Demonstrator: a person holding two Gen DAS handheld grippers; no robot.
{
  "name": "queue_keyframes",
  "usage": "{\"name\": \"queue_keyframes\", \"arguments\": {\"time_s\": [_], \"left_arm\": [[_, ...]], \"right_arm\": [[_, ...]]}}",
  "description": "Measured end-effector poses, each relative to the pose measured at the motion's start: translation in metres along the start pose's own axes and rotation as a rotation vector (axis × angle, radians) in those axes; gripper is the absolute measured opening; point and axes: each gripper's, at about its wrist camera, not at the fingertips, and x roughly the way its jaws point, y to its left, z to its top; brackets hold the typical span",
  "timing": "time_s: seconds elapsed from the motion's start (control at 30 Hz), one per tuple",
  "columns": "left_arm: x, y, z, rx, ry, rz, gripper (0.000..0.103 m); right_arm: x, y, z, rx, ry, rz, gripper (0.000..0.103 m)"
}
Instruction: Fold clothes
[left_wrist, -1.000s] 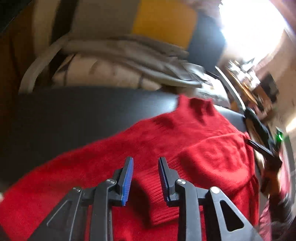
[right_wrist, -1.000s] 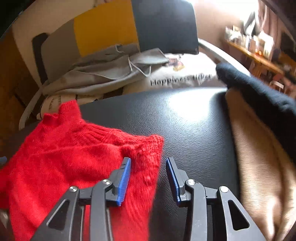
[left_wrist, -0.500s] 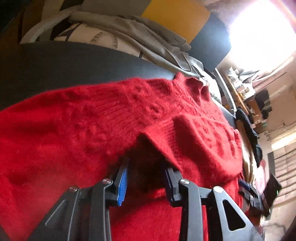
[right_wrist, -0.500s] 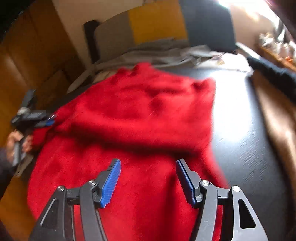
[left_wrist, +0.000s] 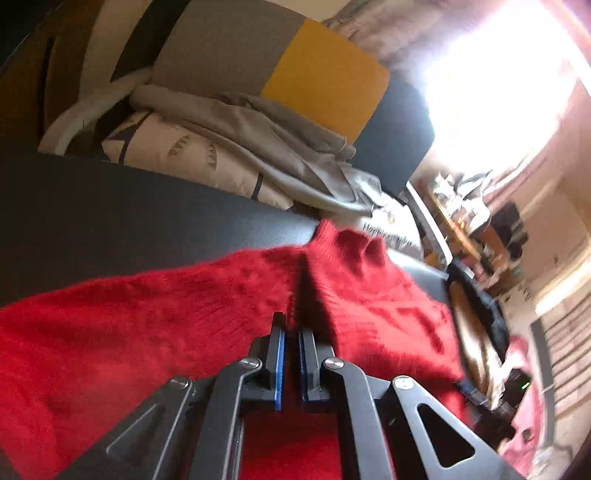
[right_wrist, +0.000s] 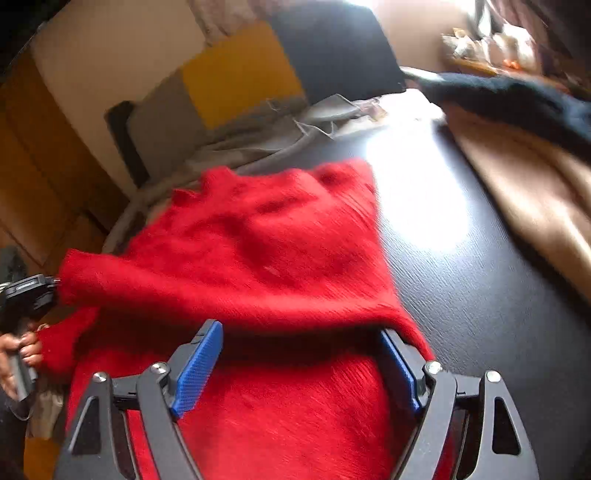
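A fuzzy red knit sweater (left_wrist: 155, 325) lies on a black table (left_wrist: 110, 206), partly folded over itself. My left gripper (left_wrist: 291, 325) is shut on a pinched ridge of the sweater and lifts it. In the right wrist view the sweater (right_wrist: 266, 236) has its upper layer raised over the lower one. My right gripper (right_wrist: 303, 354) is wide open at the edge of that raised layer, with its right finger (right_wrist: 399, 365) under the fabric edge. The left gripper (right_wrist: 29, 295) shows at the far left of that view, holding the sweater's side.
A pile of grey and cream clothes (left_wrist: 229, 147) and grey, yellow and dark cushions (left_wrist: 325, 74) lie behind the table. A tan garment (right_wrist: 524, 177) with a black one (right_wrist: 517, 99) on it covers the table's right side. Bare tabletop (right_wrist: 461, 266) lies between.
My left gripper has closed on a fold of the sweater and pulled it up. My right gripper has moved in low to the raised fabric edge, still open.
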Motion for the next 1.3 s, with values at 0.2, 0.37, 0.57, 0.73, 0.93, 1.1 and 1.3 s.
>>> {"name": "queue_keyframes", "arguments": {"time_s": [0.2,0.37,0.57,0.73,0.93,1.1,1.3], "left_arm": [[0.006,0.027,-0.038,-0.052,0.122,-0.042,0.006],[0.005,0.036,-0.039,-0.123,0.118,-0.071,0.011],[0.015,0.047,-0.031,-0.201,0.108,-0.093,0.025],[0.035,0.041,-0.018,-0.164,0.13,-0.042,0.027],[0.036,0.008,-0.01,0.045,0.087,-0.017,0.004],[0.028,0.016,0.014,-0.017,-0.015,-0.006,0.004],[0.04,0.034,0.02,-0.107,0.051,0.126,0.013]], "right_arm": [[-0.019,0.008,-0.008,-0.084,0.073,0.049,0.089],[-0.031,0.038,0.019,-0.268,0.033,0.003,0.09],[0.046,0.079,0.076,-0.435,0.115,-0.058,0.091],[0.113,0.07,0.103,-0.383,0.227,-0.125,0.075],[0.109,0.068,0.104,-0.4,0.167,-0.183,0.015],[0.101,0.064,0.117,-0.388,0.083,-0.24,0.008],[0.109,0.043,0.126,-0.258,0.088,-0.223,0.016]]}}
